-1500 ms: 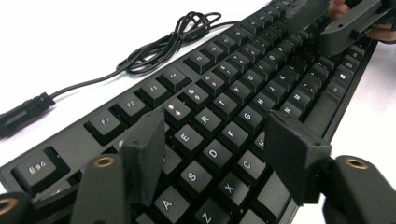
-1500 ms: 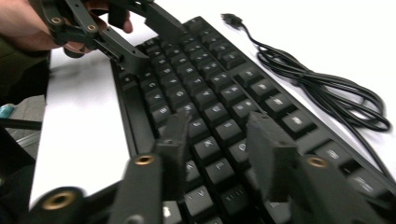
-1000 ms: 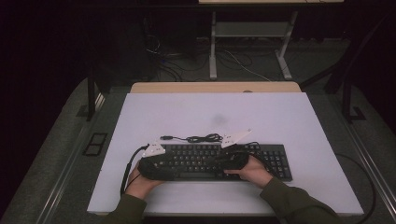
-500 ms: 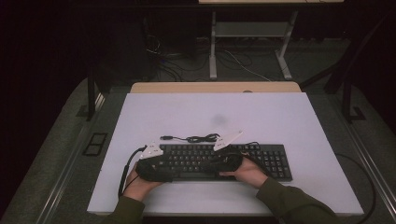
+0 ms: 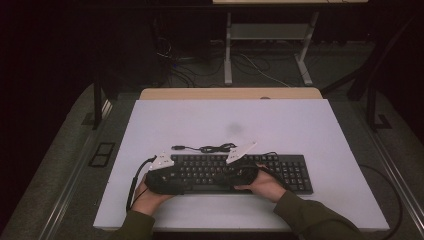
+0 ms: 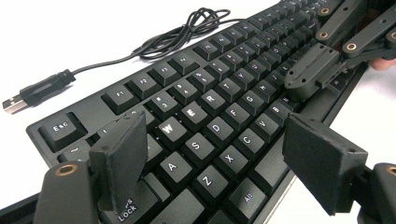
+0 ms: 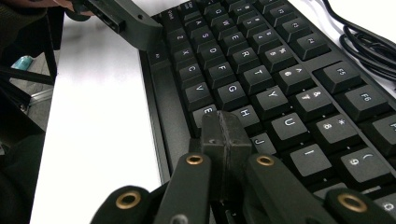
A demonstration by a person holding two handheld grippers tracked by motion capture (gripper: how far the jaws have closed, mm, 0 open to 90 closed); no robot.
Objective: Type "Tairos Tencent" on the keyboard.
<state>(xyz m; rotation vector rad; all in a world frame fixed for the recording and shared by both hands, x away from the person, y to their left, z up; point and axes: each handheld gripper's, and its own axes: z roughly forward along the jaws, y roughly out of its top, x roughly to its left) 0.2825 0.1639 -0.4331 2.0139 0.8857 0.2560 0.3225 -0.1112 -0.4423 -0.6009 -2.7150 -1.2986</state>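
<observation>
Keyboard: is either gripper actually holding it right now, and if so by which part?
Neither. The left gripper stands open above the keyboard, near its left-hand keys. The right gripper is shut with nothing between its jaws, tips over the N key.

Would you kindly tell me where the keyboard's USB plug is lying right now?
In the high view the USB plug lies on the white table, just beyond the keyboard at its left end, with the coiled cable to its right.
</observation>
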